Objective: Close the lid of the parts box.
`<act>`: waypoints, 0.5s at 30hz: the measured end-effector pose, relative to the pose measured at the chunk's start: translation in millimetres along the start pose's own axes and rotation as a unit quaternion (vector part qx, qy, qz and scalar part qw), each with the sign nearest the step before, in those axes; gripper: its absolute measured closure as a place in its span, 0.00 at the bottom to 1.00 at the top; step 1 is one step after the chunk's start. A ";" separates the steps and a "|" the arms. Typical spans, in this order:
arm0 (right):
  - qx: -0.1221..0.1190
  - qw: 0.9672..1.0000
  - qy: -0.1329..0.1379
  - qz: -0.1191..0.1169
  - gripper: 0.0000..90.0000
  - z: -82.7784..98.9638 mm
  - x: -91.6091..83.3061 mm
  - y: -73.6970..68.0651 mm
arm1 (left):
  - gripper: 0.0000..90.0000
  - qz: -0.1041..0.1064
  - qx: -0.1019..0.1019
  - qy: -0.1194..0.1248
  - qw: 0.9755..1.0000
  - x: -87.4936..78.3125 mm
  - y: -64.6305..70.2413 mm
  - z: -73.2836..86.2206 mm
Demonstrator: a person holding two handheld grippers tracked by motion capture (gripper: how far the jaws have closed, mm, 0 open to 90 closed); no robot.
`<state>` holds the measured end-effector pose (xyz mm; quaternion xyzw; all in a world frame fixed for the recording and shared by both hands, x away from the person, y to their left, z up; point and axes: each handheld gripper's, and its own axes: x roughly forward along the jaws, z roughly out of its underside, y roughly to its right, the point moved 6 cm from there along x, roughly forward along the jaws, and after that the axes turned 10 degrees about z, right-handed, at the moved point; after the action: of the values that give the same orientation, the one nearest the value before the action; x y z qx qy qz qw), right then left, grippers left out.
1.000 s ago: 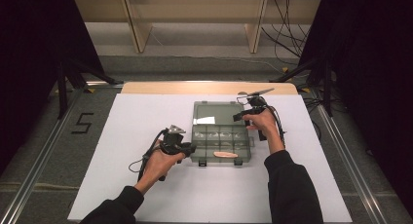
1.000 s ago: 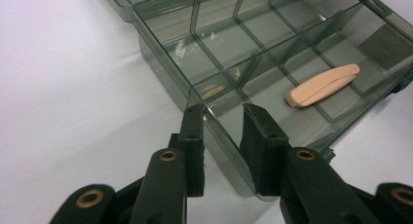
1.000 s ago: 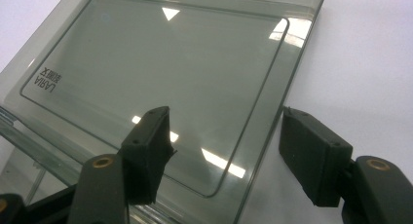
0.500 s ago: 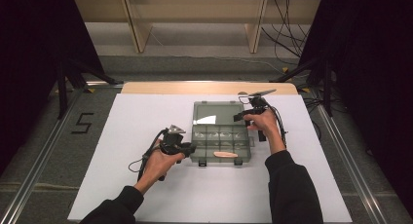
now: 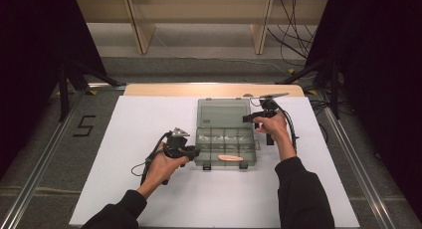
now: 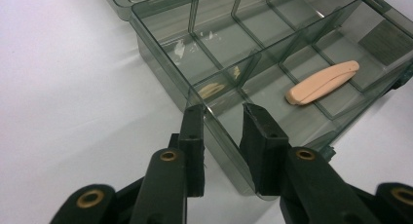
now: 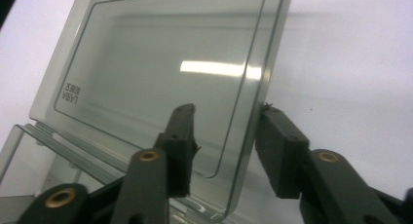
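A smoky transparent compartment box (image 5: 226, 147) sits near the middle of the white surface (image 5: 124, 134), slightly toward its far edge. Its hinged lid (image 5: 223, 113) stands open, leaning back toward the far edge. A flat peach-coloured piece (image 5: 230, 158) lies in a compartment along the near side of the box.

The left gripper (image 5: 191, 152) meets the box at its near left corner. In the left gripper view, its two black fingers (image 6: 192, 136) straddle the clear side wall of the box (image 6: 214, 131), one outside and one inside, a little apart; whether they press on the wall cannot be told. The peach piece (image 6: 321, 82) lies well beyond them.

The right gripper (image 5: 247, 118) is at the right edge of the lid. In the right gripper view, the lid's edge (image 7: 253, 112) stands between the fingers (image 7: 181, 131), which have just been closing. The outer finger touches the rim, while the inner finger stands off from the lid's face, so they remain apart.
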<state>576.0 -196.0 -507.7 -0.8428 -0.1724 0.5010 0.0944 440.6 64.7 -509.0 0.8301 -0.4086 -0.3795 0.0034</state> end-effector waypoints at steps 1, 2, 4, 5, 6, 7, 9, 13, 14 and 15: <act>0.000 1.000 0.000 0.000 0.68 0.0 0.0 0.0 | 0.79 0.000 0.000 0.000 1.000 0.0 0.0 0.0; -0.006 1.000 0.027 0.002 0.71 -2.0 -0.1 2.7 | 0.79 -0.001 0.000 0.000 1.000 0.0 -0.1 0.0; -0.003 1.000 0.021 -0.002 0.74 -1.0 -3.9 2.7 | 0.79 0.000 0.001 0.000 1.000 -0.1 -0.2 0.0; -0.005 1.000 0.022 -0.005 0.75 -0.7 -5.3 2.5 | 0.79 0.000 0.001 0.000 1.000 -0.1 -0.2 0.0; -0.001 1.000 0.017 -0.004 0.76 0.2 -7.4 1.8 | 0.79 0.000 0.001 0.000 1.000 -0.1 -0.2 0.1; -0.014 0.999 0.030 -0.003 0.77 -0.7 -7.2 3.8 | 0.79 0.000 0.001 0.000 1.000 -0.1 -0.1 0.1; -0.007 1.000 0.025 -0.004 0.78 0.1 -9.2 3.0 | 0.79 -0.001 0.001 0.000 1.000 -0.1 -0.1 0.1; -0.019 0.998 0.051 -0.006 0.82 -0.9 -11.2 5.5 | 0.79 -0.001 -0.001 0.000 1.000 -0.1 0.0 0.1; -0.023 0.998 0.055 -0.006 0.84 -1.0 -13.3 5.7 | 0.79 0.000 0.000 0.000 1.000 -0.2 -0.2 0.0; -0.026 0.998 0.058 -0.012 0.84 -0.9 -14.0 5.8 | 0.79 0.000 0.000 0.000 1.000 -0.2 -0.2 0.0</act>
<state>571.8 -206.7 -497.8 -0.8703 -0.1899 0.4458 0.0880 440.6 65.0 -509.0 0.8302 -0.4082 -0.3796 0.0034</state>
